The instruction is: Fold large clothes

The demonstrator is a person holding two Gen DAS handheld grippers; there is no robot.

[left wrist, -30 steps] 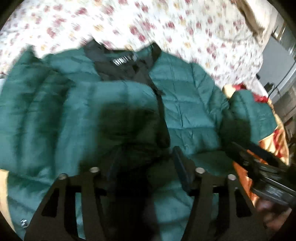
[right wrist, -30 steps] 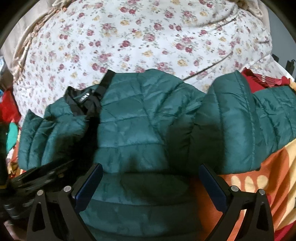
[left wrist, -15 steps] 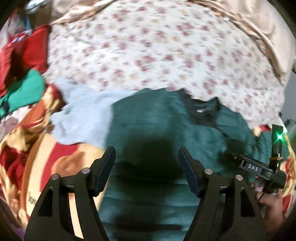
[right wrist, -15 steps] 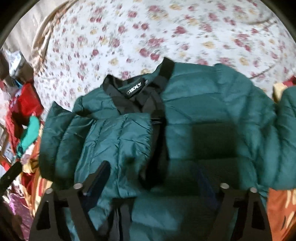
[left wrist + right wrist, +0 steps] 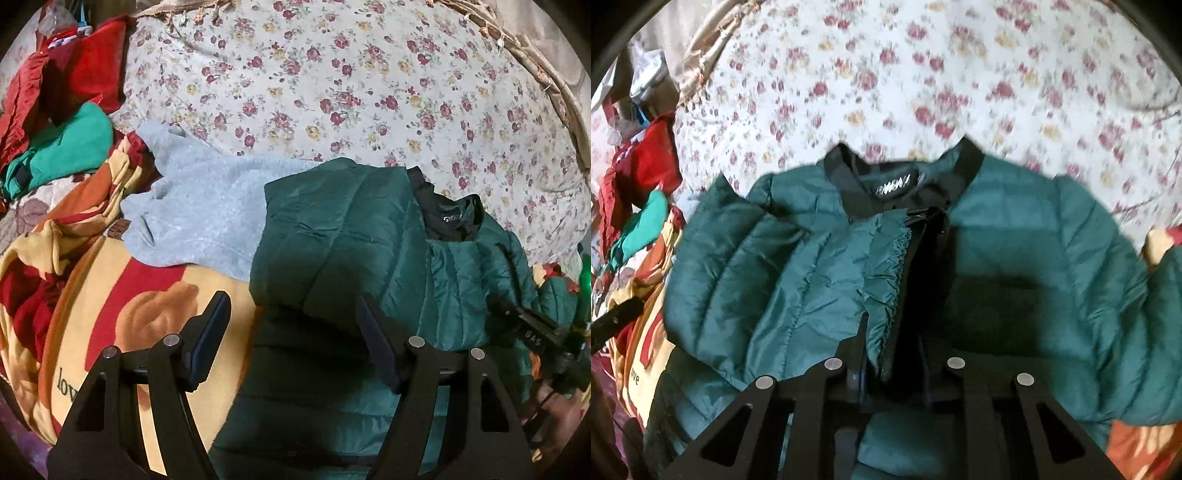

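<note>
A dark green quilted jacket (image 5: 351,240) with a black collar (image 5: 905,177) lies front up on the bed, its left sleeve folded over the chest. My left gripper (image 5: 291,332) stands open over the jacket's left side, with a fold of the jacket and its edge in the gap, untouched by the pads. My right gripper (image 5: 892,354) sits at the jacket's open front. Its jaws are closing, and the gathered front edge by the black zipper (image 5: 916,258) is pinched between them. The right gripper (image 5: 535,332) also shows at the left wrist view's right edge.
A grey sweater (image 5: 207,206) lies left of the jacket, partly under it. A red, yellow and orange blanket (image 5: 122,306) covers the near side. Red and bright green clothes (image 5: 59,147) are piled at far left. A floral sheet (image 5: 369,92) stretches behind.
My left gripper has swung from the jacket's middle to its left side, and the grey sweater came into view. My right gripper moved left to the zipper and its jaws closed in on the front edge.
</note>
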